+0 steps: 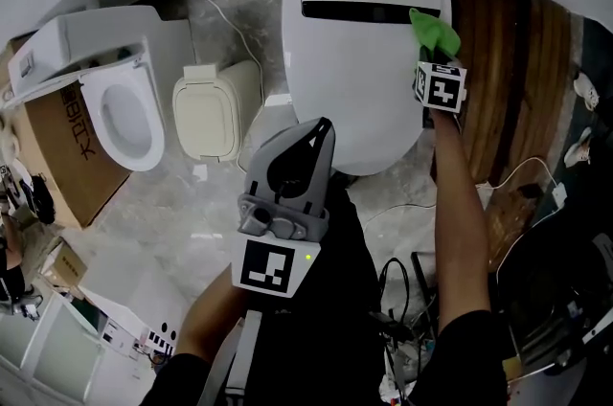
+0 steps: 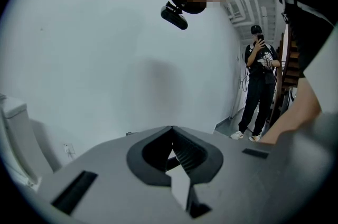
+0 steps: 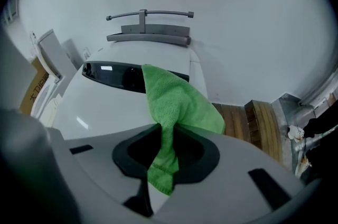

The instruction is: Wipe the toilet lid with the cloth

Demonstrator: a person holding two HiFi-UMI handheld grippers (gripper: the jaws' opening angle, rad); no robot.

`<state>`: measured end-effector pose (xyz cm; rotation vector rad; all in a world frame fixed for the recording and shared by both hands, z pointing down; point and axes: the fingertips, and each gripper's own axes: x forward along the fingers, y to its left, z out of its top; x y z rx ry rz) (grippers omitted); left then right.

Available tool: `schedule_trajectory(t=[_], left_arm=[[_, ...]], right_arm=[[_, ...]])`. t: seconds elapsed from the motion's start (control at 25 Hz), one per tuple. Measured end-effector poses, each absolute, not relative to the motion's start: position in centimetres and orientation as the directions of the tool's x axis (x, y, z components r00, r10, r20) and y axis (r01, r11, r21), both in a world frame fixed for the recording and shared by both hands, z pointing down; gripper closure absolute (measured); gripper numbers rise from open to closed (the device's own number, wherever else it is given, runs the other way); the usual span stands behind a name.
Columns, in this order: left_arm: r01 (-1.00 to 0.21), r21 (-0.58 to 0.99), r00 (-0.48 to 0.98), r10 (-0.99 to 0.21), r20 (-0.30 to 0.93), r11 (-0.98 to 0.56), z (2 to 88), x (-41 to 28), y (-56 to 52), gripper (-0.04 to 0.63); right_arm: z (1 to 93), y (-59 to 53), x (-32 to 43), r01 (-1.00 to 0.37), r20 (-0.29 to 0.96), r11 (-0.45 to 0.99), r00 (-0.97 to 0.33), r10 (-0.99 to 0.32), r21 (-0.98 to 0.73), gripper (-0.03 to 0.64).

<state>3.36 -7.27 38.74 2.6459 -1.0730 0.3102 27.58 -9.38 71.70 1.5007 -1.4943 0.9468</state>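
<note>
A white toilet with its lid (image 1: 359,69) closed fills the top middle of the head view. My right gripper (image 1: 433,59) is over the lid's right side, shut on a green cloth (image 1: 434,33). In the right gripper view the cloth (image 3: 174,106) hangs pinched between the jaws and rests on the white lid (image 3: 100,106). My left gripper (image 1: 311,134) is held near my body, below the lid's front edge, its jaws together with nothing in them. In the left gripper view that gripper (image 2: 171,136) points up at a bare white wall.
A second toilet (image 1: 120,112) stands in a cardboard box at left, next to a cream lid (image 1: 206,112). Wooden boards (image 1: 508,78) lie to the right, and cables (image 1: 407,294) trail on the marble floor. Another person (image 2: 260,85) stands by the wall.
</note>
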Motion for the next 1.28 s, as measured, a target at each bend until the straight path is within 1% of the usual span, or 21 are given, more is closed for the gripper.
schedule_trajectory(t=[0.12,0.28,0.48,0.56,0.8,1.12,1.28], left_arm=[[-0.7,0.182,0.71,-0.643,0.287,-0.691,38.8,3.3,-7.6,0.595],[-0.693,0.18,0.715,-0.635,0.293,-0.698,39.2,3.3,-7.4,0.596],[-0.694,0.188,0.714,-0.633,0.298,-0.695,39.3,3.4,-6.6,0.595],[-0.692,0.195,0.717,-0.631,0.295,-0.695,39.1,3.5,-6.1,0.595],[-0.698,0.199,0.712,-0.634,0.301,-0.688,39.2,2.6,-3.8,0.595],[-0.711,0.203,0.701,-0.656,0.281,-0.673,38.7,1.2,0.1,0.595],[-0.721,0.204,0.691,-0.669,0.273,-0.662,38.6,0.5,2.6,0.595]], right_arm=[[71.7,-9.6,26.6,-0.993,0.918,0.109,-0.001,-0.396,0.046,0.54],[71.8,-9.6,24.4,-0.949,0.929,0.297,-0.01,-0.371,0.108,0.54],[72.2,-8.9,21.6,-0.819,0.942,0.545,-0.016,-0.335,0.18,0.54],[72.3,-8.3,21.2,-0.761,0.945,0.615,-0.004,-0.326,0.209,0.54],[72.7,-5.9,19.8,-0.682,0.942,0.689,0.002,-0.335,0.247,0.541],[73.5,0.2,18.0,-0.657,0.948,0.716,-0.009,-0.319,0.235,0.541],[74.2,4.7,16.7,-0.647,0.957,0.733,-0.019,-0.291,0.21,0.541]])
